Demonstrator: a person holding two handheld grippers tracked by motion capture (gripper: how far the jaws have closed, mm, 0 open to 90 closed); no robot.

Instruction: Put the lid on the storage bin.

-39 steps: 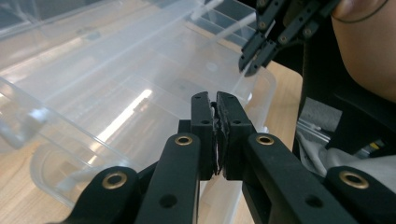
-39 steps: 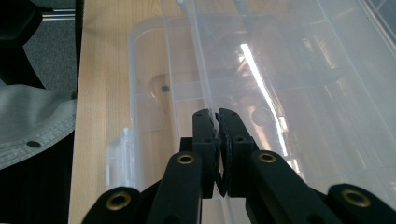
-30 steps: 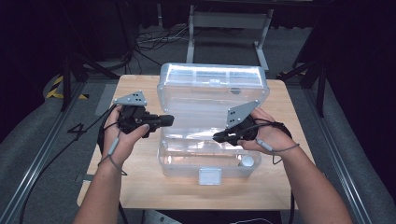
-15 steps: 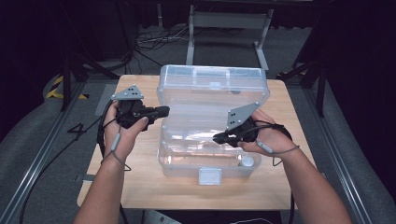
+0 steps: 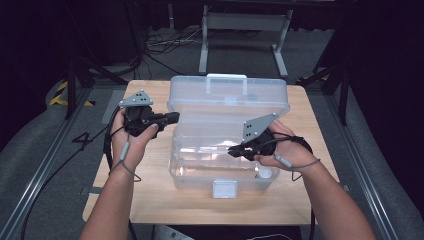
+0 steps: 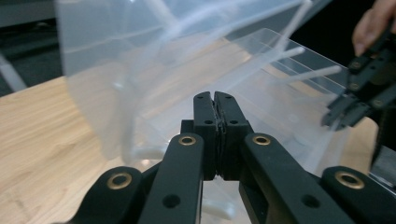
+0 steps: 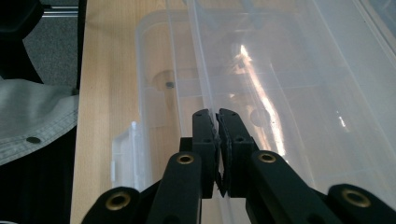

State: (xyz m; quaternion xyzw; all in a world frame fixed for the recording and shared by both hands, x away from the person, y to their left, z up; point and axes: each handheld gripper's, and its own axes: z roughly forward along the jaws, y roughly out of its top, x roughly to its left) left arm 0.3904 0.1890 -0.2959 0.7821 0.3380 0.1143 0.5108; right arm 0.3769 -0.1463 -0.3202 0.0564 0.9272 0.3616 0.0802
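Note:
A clear plastic box [image 5: 220, 172] stands on the wooden table [image 5: 150, 200] with its lid [image 5: 227, 97] raised toward the far side. My left gripper [image 5: 175, 117] hovers by the lid's left edge. Its jaws have just closed the last bit and are shut with nothing between them [image 6: 215, 95]. My right gripper [image 5: 232, 151] reaches into the box from the right. It is shut on the thin rim of a clear inner tray [image 7: 198, 70], which runs straight into its jaws [image 7: 216, 112]. The left gripper view shows the right gripper [image 6: 336, 116] across the box.
A white latch [image 5: 224, 189] sits on the box's front wall, and a small white round piece [image 5: 264, 173] lies near its right front corner. A metal stand [image 5: 240, 20] and cables are on the floor behind the table. Bare wood lies on both sides of the box.
My left gripper has shifted slightly toward the far side beside the lid. The right gripper and the box have stayed as they were.

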